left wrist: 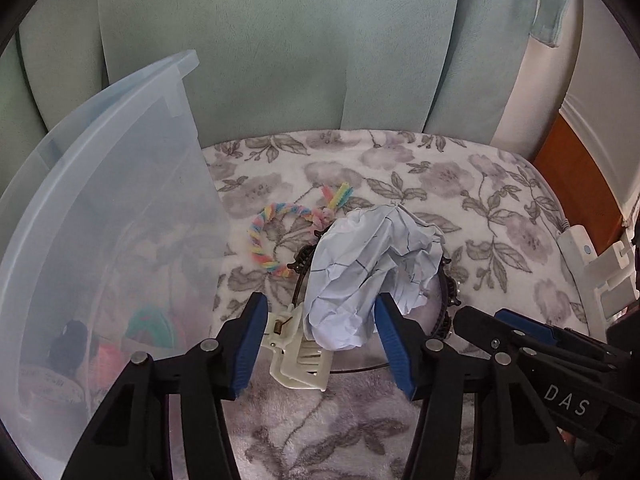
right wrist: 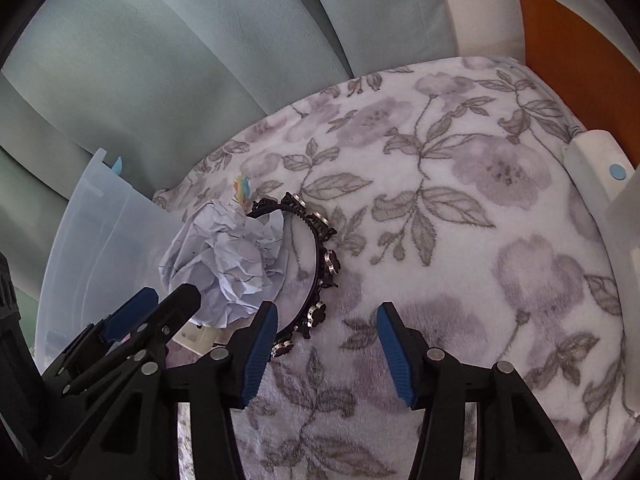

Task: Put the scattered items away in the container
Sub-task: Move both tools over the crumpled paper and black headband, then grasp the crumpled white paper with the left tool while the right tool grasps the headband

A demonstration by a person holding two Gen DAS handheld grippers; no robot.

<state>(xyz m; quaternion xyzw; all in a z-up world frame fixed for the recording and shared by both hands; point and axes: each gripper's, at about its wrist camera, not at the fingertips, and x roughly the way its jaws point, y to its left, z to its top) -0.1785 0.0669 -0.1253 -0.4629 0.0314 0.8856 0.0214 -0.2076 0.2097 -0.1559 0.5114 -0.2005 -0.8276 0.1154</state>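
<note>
A crumpled ball of pale paper (left wrist: 372, 268) lies on the floral blanket, over a black jewelled headband (left wrist: 448, 304). My left gripper (left wrist: 320, 340) is open, its blue pads on either side of the paper's near end, above a white hair claw clip (left wrist: 298, 356). A rainbow twisted pipe-cleaner loop (left wrist: 280, 232) lies just beyond. The translucent plastic container (left wrist: 112, 220) stands at the left with several items inside. In the right wrist view, my right gripper (right wrist: 326, 350) is open and empty, just right of the headband (right wrist: 320, 256) and paper (right wrist: 228, 260).
The floral blanket (right wrist: 460, 200) covers the surface. Green cushions (left wrist: 280, 40) rise behind. A white power strip (right wrist: 596, 160) lies at the right edge, with an orange wall (right wrist: 568, 40) beyond. My right gripper's arm (left wrist: 560, 360) shows at the left view's right.
</note>
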